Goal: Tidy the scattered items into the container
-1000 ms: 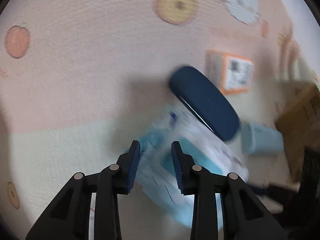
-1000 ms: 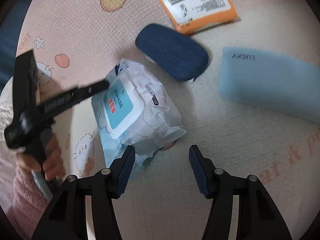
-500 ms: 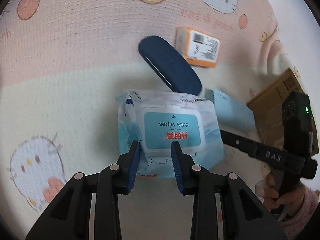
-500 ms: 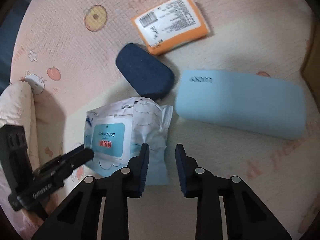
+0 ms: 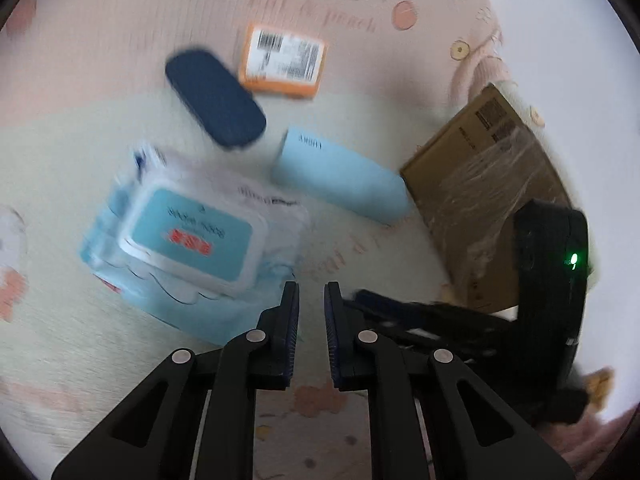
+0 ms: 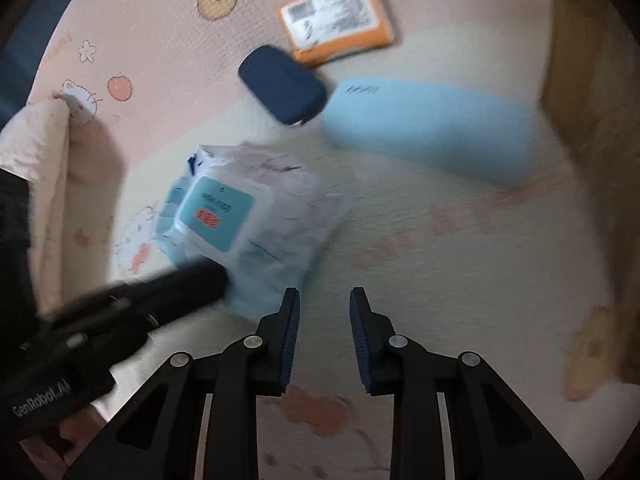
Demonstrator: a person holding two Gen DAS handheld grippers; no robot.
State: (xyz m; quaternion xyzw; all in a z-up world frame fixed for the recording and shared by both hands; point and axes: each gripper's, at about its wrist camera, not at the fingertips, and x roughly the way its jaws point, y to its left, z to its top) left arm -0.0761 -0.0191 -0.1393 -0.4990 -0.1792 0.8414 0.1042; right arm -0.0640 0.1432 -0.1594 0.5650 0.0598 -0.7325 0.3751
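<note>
A pink-and-cream cartoon play mat (image 5: 100, 92) carries the clutter. The wipes pack (image 5: 192, 236) lies at ten o'clock of the left gripper (image 5: 311, 320) — jaws closing, nothing between them. The right gripper (image 6: 324, 320) has a narrow, empty gap. The cardboard box (image 5: 480, 184) sits at two o'clock.

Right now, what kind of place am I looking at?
Probably a home, likely a child's play area: a soft cartoon-printed mat, a baby wipes pack and a cardboard box sit together on the floor.
</note>
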